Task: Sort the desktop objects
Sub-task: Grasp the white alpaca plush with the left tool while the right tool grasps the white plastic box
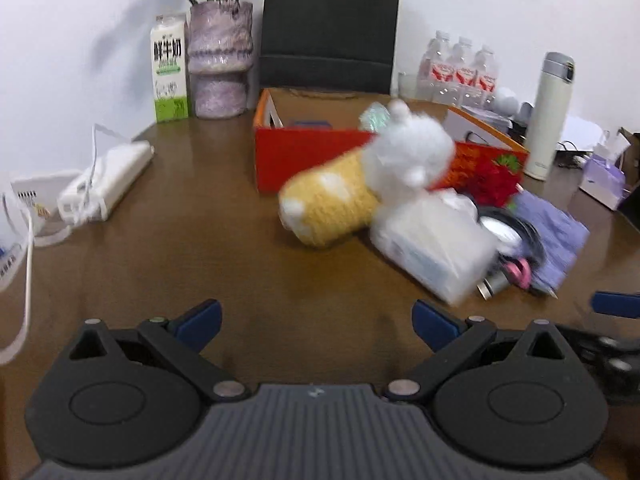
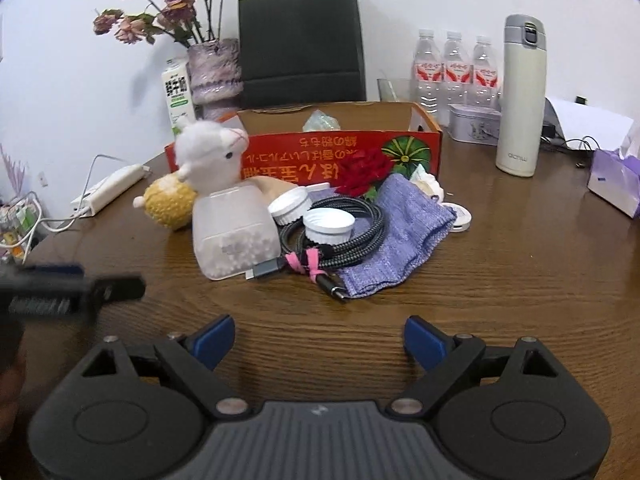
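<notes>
A pile lies on the brown table in front of a red cardboard box. A white and yellow alpaca plush leans on a translucent container of white beads. Beside them are two white lids, a coiled braided cable with pink ties, a purple knitted pouch and a red flower. My left gripper hovers open, short of the plush. My right gripper is open and empty, short of the cable.
At the back stand a vase of dried roses, a milk carton, a black paper bag, three water bottles, a white thermos and a tin. A power strip lies left, a tissue pack right.
</notes>
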